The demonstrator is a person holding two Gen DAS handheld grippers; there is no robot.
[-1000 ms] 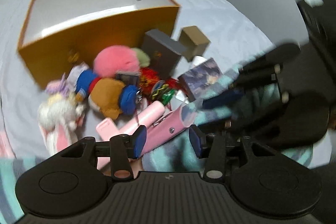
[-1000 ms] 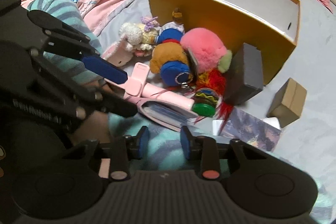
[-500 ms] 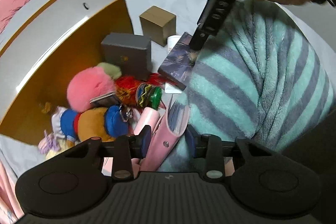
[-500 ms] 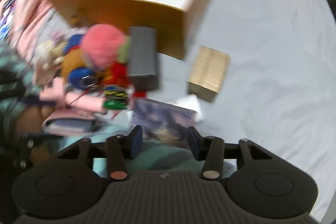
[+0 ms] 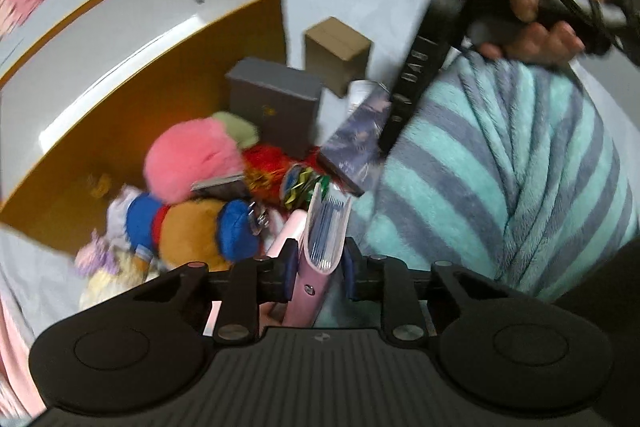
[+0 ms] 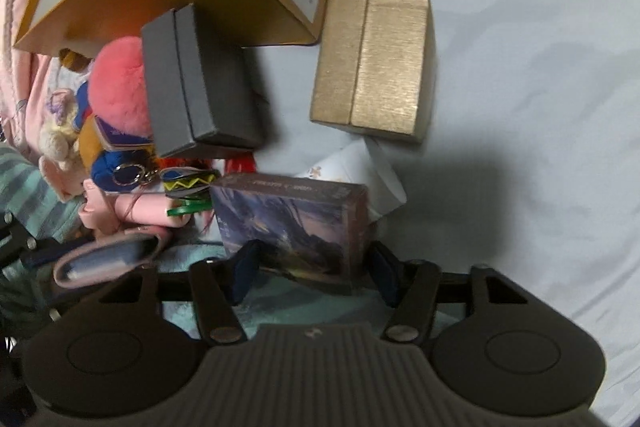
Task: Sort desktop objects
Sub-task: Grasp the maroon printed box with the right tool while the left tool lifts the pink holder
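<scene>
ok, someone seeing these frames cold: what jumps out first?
Probably the big orange cardboard box with its pale inside, lying behind a heap of plush toys topped by a fluffy pink pompom. Next, the left gripper straddles a pink open-mouthed pouch, while the right gripper straddles a purple picture-printed box. A gold ribbed box sits apart on the grey sheet.

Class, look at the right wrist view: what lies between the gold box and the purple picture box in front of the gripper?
In the right wrist view, a white folded paper lies between the gold box and the purple picture box, partly tucked behind the latter.
</scene>
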